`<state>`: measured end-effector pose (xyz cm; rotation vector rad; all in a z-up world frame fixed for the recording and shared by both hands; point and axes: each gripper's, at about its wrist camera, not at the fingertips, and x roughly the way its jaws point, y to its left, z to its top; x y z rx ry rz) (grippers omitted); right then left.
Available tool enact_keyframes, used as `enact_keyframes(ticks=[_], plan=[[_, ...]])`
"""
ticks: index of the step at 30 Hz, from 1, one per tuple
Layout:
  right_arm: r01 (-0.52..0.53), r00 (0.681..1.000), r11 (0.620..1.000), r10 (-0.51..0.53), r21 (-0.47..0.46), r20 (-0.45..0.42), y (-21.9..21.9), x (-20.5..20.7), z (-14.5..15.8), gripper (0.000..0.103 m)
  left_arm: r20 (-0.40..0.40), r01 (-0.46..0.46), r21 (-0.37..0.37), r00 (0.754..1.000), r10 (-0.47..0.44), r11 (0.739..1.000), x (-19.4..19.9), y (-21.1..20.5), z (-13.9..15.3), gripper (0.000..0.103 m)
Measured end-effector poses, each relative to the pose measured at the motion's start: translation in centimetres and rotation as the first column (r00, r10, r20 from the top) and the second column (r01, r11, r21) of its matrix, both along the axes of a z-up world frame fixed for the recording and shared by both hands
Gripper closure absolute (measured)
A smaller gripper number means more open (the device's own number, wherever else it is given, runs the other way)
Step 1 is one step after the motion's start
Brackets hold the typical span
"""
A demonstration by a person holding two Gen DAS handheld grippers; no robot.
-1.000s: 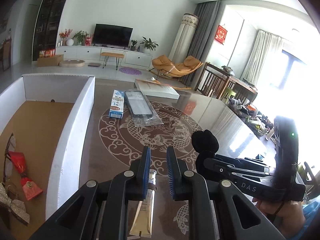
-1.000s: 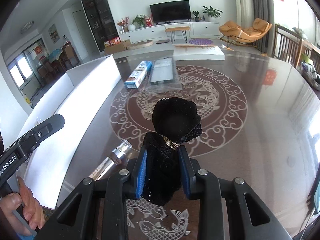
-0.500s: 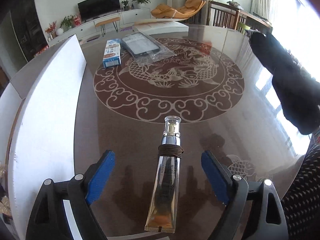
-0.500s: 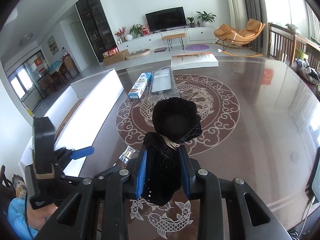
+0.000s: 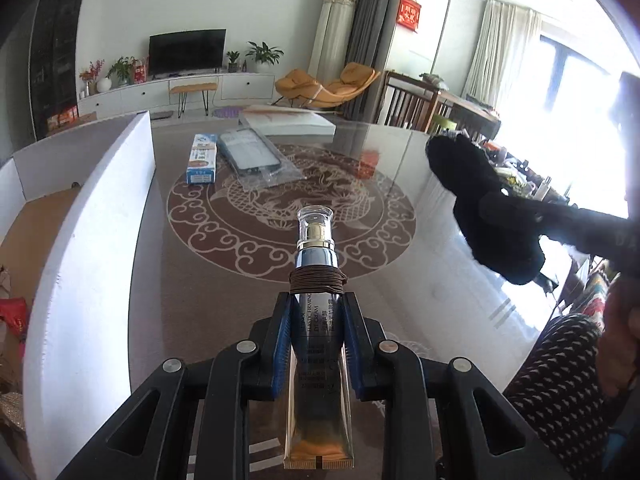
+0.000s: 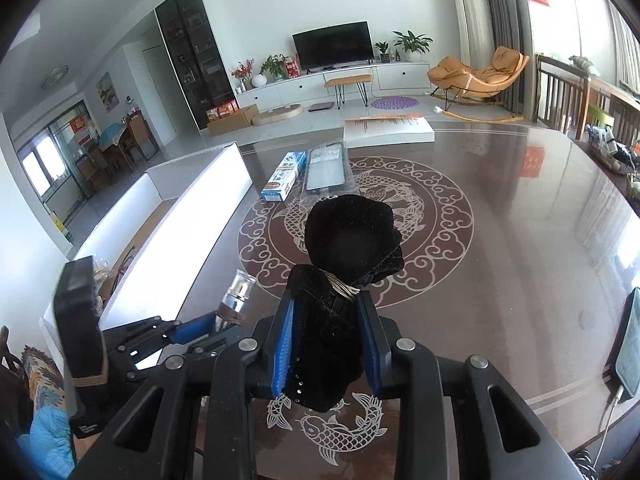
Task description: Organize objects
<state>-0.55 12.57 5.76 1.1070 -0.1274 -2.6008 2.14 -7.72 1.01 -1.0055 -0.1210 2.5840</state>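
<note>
Glossy tube (image 5: 318, 344), clear plastic cap; matt black velvet pouch (image 6: 352, 236); glossy table (image 6: 520, 240).

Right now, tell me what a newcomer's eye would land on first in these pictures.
First, the left tongs shut on a shiny cream tube wound with brown cord, cap pointing away over the table. Next, the right tongs clamped on a black velvet pouch held above the table's dragon medallion. On the left, a white-walled cardboard box stands open.

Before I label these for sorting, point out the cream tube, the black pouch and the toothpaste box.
cream tube (image 5: 318, 320), left wrist view, printed body.
black pouch (image 6: 352, 236), right wrist view, bulging upper part.
toothpaste box (image 5: 203, 158), left wrist view, top face.
</note>
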Motion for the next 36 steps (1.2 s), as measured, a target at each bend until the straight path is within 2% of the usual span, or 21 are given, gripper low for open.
enact_keyframes(ticks=[2, 7, 9, 12, 16, 18, 20, 21, 22, 23, 24, 25, 26, 27, 28, 31, 33, 35, 36], plan=[[-0.009, 1.000, 1.000, 0.009, 0.002, -0.008, -0.4, 0.1, 0.6, 0.072, -0.055, -0.006, 0.071, 0.998, 0.009, 0.997, 1.7, -1.6, 2.8, 0.079], [-0.079, 0.996, 0.997, 0.079, 0.003, -0.047, -3.2, 0.5, 2.6, 0.072, -0.183, -0.064, 0.173, 0.978, 0.096, 0.983, 5.6, -6.8, 9.0, 0.079], [-0.130, 0.990, 0.991, 0.129, -0.015, -0.056, -5.1, 0.5, 3.6, 0.072, -0.209, -0.106, 0.186, 0.967, 0.145, 0.977, 6.6, -9.3, 10.7, 0.079], [-0.233, 0.971, 0.971, 0.229, -0.052, -0.069, -9.4, 0.3, 4.9, 0.072, -0.207, -0.200, 0.162, 0.950, 0.232, 0.966, 7.3, -13.3, 12.0, 0.079], [-0.390, 0.921, 0.915, 0.386, -0.104, -0.059, -16.5, -0.2, 5.9, 0.072, -0.154, -0.364, 0.098, 0.914, 0.375, 0.926, 7.3, -19.4, 11.4, 0.079], [-0.450, 0.893, 0.886, 0.448, -0.112, -0.044, -20.1, -0.3, 5.5, 0.072, -0.056, -0.409, 0.069, 0.909, 0.413, 0.910, 6.4, -22.0, 9.6, 0.079], [-0.499, 0.865, 0.859, 0.501, -0.115, -0.011, -23.8, -0.5, 4.1, 0.071, 0.061, -0.470, 0.004, 0.881, 0.469, 0.882, 5.0, -23.9, 7.0, 0.078], [-0.521, 0.849, 0.845, 0.527, -0.122, 0.023, -25.5, -0.9, 3.1, 0.067, 0.108, -0.496, -0.019, 0.862, 0.495, 0.868, 4.4, -24.7, 5.7, 0.077], [-0.539, 0.833, 0.832, 0.549, -0.131, 0.066, -27.0, -1.4, 2.1, 0.065, 0.148, -0.514, -0.026, 0.846, 0.512, 0.857, 4.1, -25.5, 4.6, 0.070], [-0.553, 0.815, 0.820, 0.569, -0.148, 0.108, -28.0, -1.7, 1.1, 0.055, 0.175, -0.528, -0.023, 0.834, 0.523, 0.849, 4.0, -26.0, 3.8, 0.065], [-0.556, 0.805, 0.815, 0.577, -0.164, 0.139, -28.4, -2.0, 0.2, 0.043, 0.184, -0.540, -0.015, 0.826, 0.533, 0.841, 4.0, -26.2, 3.4, 0.054], [-0.546, 0.807, 0.819, 0.571, -0.177, 0.153, -28.3, -2.1, -0.2, 0.040, 0.179, -0.552, -0.004, 0.820, 0.544, 0.834, 4.1, -26.3, 3.2, 0.041], [-0.536, 0.813, 0.822, 0.564, -0.189, 0.147, -27.8, -2.0, -0.5, 0.037, 0.164, -0.563, 0.007, 0.816, 0.554, 0.826, 4.4, -26.2, 3.1, 0.035], [-0.529, 0.820, 0.825, 0.557, -0.199, 0.130, -26.9, -2.0, -0.6, 0.033, 0.146, -0.573, 0.019, 0.812, 0.565, 0.819, 4.6, -26.1, 3.3, 0.023], [-0.515, 0.834, 0.835, 0.541, -0.195, 0.111, -25.8, -2.0, -0.5, 0.030, 0.132, -0.576, 0.031, 0.813, 0.568, 0.817, 4.5, -25.7, 3.5, 0.018], [-0.436, 0.895, 0.889, 0.445, -0.143, 0.035, -21.4, -2.2, -0.5, 0.017, 0.101, -0.541, 0.056, 0.839, 0.535, 0.839, 3.9, -24.1, 4.1, 0.018], [-0.340, 0.941, 0.939, 0.339, -0.059, -0.022, -17.9, -2.5, -1.3, 0.006, 0.078, -0.498, 0.061, 0.867, 0.493, 0.865, 3.8, -21.8, 5.0, 0.018], [-0.221, 0.973, 0.973, 0.224, 0.064, -0.055, -14.2, -3.4, -2.7, 0.005, 0.059, -0.429, 0.067, 0.903, 0.425, 0.901, 3.4, -19.0, 5.6, 0.018], [-0.165, 0.984, 0.978, 0.172, 0.127, -0.052, -12.4, -3.8, -4.0, 0.005, 0.053, -0.384, 0.070, 0.923, 0.381, 0.921, 3.2, -17.3, 5.7, 0.018]])
